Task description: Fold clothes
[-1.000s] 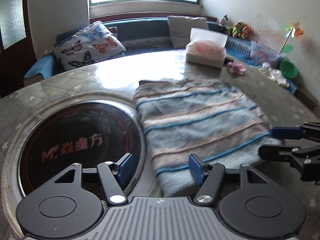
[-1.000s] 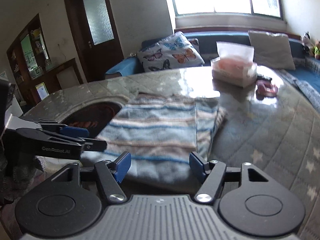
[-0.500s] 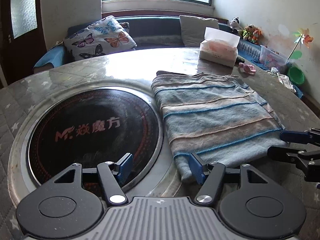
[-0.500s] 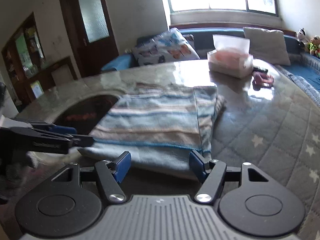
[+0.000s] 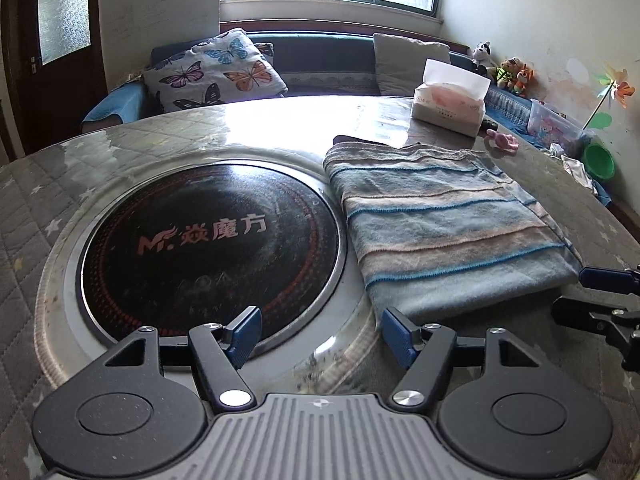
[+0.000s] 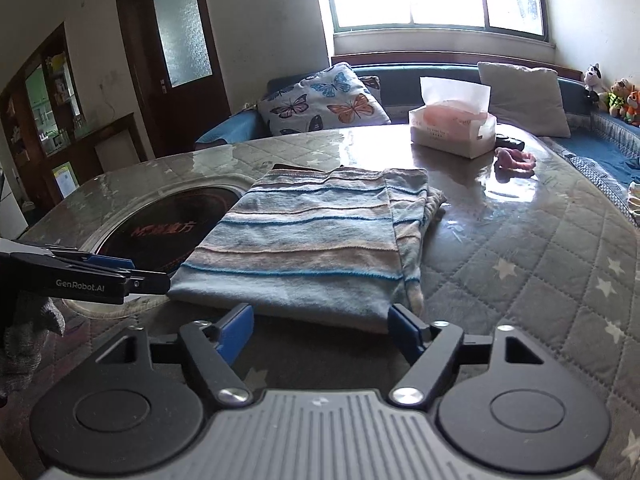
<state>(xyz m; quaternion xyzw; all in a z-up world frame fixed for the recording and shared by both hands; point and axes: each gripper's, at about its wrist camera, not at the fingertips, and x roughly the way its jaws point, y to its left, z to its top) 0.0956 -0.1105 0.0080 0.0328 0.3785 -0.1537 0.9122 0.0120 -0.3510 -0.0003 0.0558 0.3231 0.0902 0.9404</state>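
On the quilted table (image 5: 48,200), both claws, left (image 5: 320,334) and right (image 6: 320,330), hover released before the folded striped garment (image 5: 444,232).

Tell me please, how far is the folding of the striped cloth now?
Done: the striped cloth lies flat on the table, folded into a rectangle with one side turned over, beside the round cooktop.
In hand: nothing. The left gripper and right gripper are both open, at the near edge of the cloth.
Left: perhaps one more fold; I cannot tell if one is planned.
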